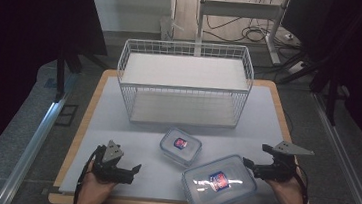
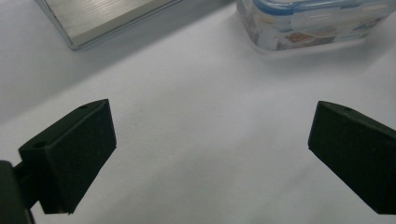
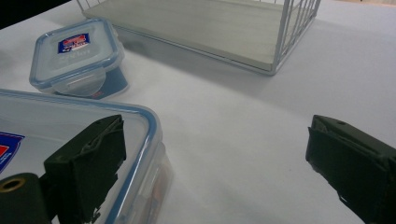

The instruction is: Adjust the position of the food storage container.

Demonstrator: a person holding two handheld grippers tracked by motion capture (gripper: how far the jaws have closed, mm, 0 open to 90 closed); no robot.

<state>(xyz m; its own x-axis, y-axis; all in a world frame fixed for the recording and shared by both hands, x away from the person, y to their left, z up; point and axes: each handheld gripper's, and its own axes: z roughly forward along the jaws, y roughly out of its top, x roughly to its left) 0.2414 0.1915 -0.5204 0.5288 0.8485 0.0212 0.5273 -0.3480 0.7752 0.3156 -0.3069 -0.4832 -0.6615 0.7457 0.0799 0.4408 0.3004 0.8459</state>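
Here, large container [image 1: 219, 183] lies diagonally.

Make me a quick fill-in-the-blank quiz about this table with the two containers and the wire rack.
1. The wire rack has ____ shelves.
2. The container nearer the right gripper is the ____ one.
3. The small container has its lid ____.
4. The jaws of the left gripper stand ____.

Missing words: two; large; on; open
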